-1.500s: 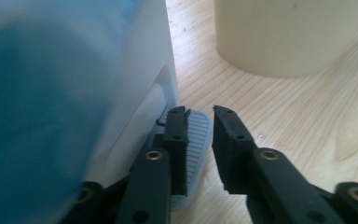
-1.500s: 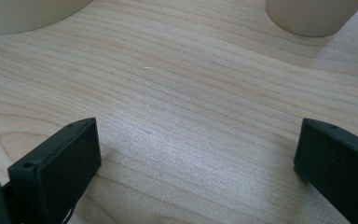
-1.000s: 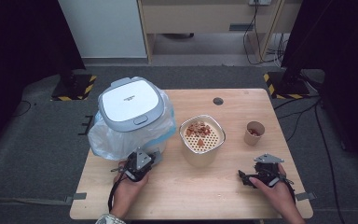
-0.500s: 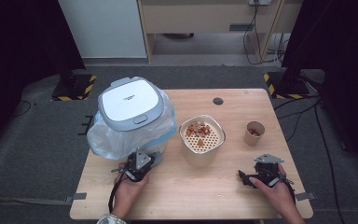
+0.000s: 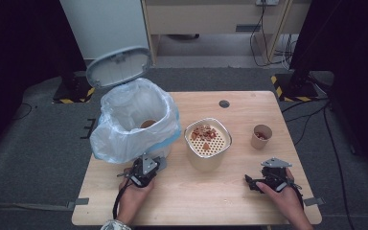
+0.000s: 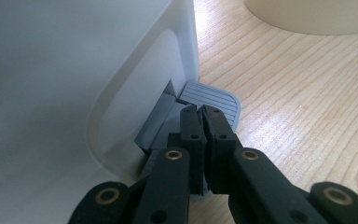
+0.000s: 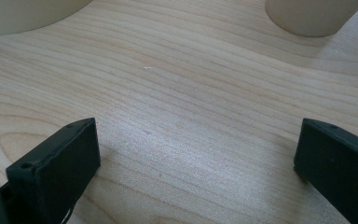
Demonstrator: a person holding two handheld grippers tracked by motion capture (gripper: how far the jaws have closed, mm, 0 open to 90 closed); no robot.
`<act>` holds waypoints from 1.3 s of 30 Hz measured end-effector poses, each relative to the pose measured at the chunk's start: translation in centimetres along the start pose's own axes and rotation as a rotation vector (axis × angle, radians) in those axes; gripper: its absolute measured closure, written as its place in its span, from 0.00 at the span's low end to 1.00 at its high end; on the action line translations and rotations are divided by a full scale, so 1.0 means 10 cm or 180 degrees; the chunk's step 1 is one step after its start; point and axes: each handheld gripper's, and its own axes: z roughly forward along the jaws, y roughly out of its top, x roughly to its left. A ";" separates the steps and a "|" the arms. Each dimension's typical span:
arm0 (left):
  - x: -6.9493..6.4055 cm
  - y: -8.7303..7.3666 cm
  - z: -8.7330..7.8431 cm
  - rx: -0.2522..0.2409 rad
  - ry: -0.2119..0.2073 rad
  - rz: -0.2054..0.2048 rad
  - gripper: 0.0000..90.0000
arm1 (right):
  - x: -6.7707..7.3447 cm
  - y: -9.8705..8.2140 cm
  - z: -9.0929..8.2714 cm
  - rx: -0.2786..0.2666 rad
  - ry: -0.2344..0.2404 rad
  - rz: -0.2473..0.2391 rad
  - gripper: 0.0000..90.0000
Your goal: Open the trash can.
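The left gripper (image 6: 204, 112) has its fingers clenched together, tips pressing down on the grey pedal (image 6: 214, 100) at the foot of the white bin (image 5: 134, 122), whose lid (image 5: 119, 65) stands raised beyond them. The right gripper (image 7: 196, 154) rests on the tabletop (image 7: 191, 93), fingers spread wide and released, with bare wood between them.
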 end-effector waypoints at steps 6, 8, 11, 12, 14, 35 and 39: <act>0.00 0.00 0.00 -0.0007 -0.0010 -0.0054 0.96 | 0.00 0.00 0.00 -0.0004 0.0009 -0.0005 0.01; 0.00 -0.01 0.00 -0.0010 -0.0018 -0.0063 0.96 | 0.00 0.01 0.00 0.0012 0.0046 -0.0037 0.02; 0.00 0.00 0.00 -0.0003 -0.0012 -0.0047 0.96 | 0.00 0.05 -0.02 -0.0036 0.0122 -0.0115 0.05; 0.00 0.00 0.00 0.0003 -0.0005 -0.0036 0.96 | 0.00 0.08 -0.05 -0.0120 0.0097 -0.0110 0.06; 0.00 0.00 0.00 0.0004 -0.0002 -0.0026 0.96 | -0.02 0.10 -0.07 -0.0151 0.0087 -0.0106 0.07; -0.01 0.00 0.00 0.0003 0.0003 -0.0008 0.96 | -0.58 0.73 -0.16 -0.0380 -0.0178 0.0005 0.06; -0.01 0.00 0.00 0.0003 -0.0001 -0.0011 0.96 | -0.62 0.80 -0.08 -0.0379 -0.0204 0.0023 0.07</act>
